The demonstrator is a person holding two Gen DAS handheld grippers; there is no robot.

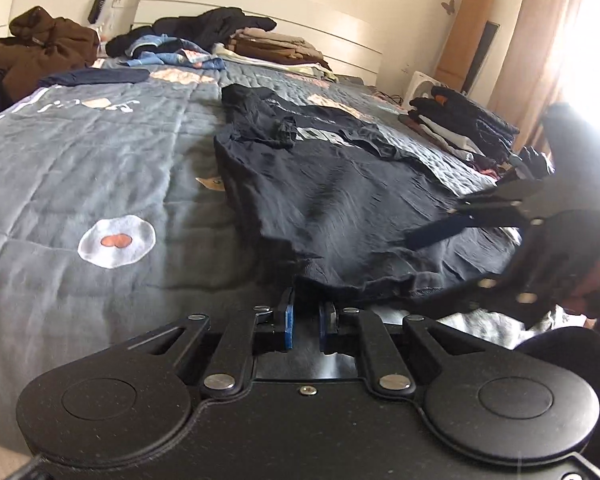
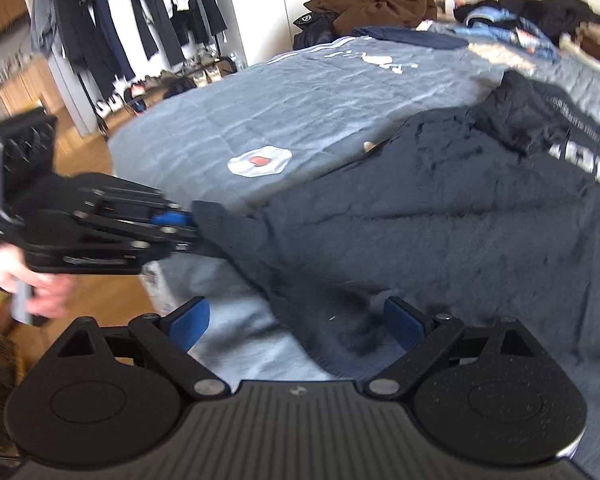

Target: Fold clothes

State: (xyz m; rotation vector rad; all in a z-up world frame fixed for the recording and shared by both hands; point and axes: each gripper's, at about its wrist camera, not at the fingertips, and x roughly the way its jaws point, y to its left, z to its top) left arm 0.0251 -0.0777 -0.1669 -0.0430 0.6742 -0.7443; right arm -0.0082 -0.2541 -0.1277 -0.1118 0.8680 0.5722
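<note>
I see the grey quilt (image 1: 80, 152) with the dark shirt (image 1: 340, 200) spread flat across its middle, hem at the near edge. My left gripper (image 1: 306, 314) sits at the shirt's near-left corner, clenched on the hem in the right wrist view. My right gripper (image 2: 296, 320) hovers over the near hem, released, jaws wide apart. Folded stacks (image 1: 460, 124) lie far right.

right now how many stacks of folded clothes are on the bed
2. A beige and brown stack lies by the headboard; a dark stack lies along the bed's right edge. The loose heaps at the head may hide more.
</note>
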